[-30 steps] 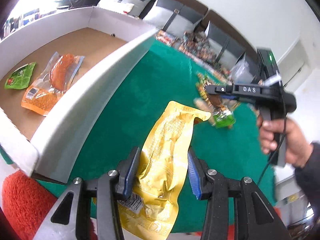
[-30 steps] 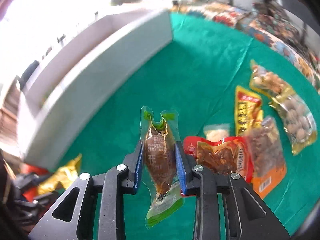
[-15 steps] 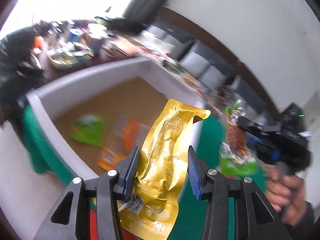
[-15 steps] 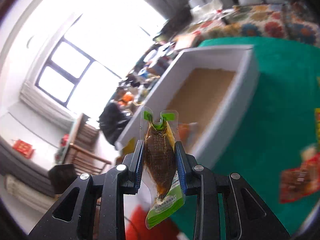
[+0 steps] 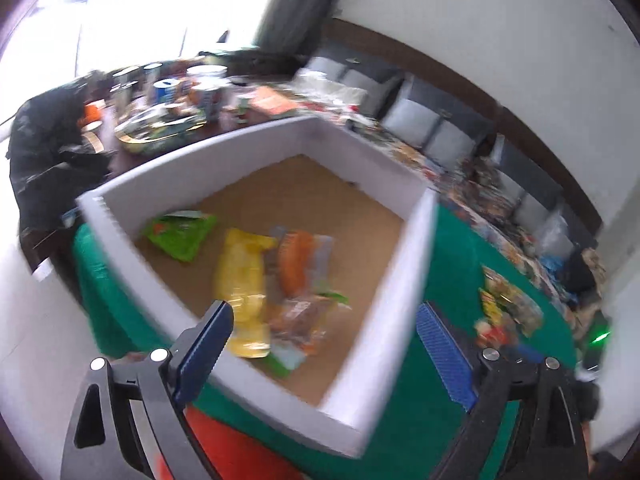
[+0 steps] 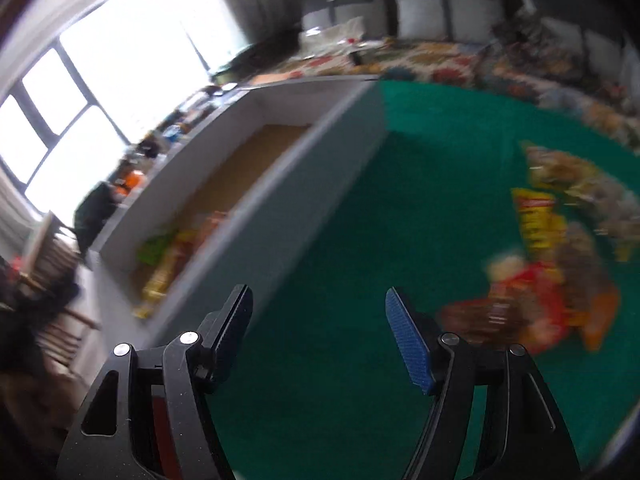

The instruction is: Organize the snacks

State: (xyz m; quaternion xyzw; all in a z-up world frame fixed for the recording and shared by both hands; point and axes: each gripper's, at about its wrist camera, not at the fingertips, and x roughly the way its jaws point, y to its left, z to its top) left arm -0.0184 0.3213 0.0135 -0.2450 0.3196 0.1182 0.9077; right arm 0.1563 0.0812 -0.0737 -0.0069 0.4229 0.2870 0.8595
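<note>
Left wrist: both tongs [image 5: 322, 354] [image 6: 318, 330] wide, empty.

No legible text; snack packets [image 6: 538, 224] print too blurred.

The right gripper [image 6: 318, 330], black with blue ribbed pads, hangs with its jaws spread wide and nothing between them, above the green felt-covered table [image 6: 360, 220]. The white-walled box with a brown cardboard floor [image 6: 280, 200] stands along the table's left edge, blurred green and yellow snack packets [image 6: 160, 256] lying at its near end. A blurred heap of red, yellow and brown snack bags [image 6: 552, 264] lies towards the table's right edge, well apart from the box.
</note>
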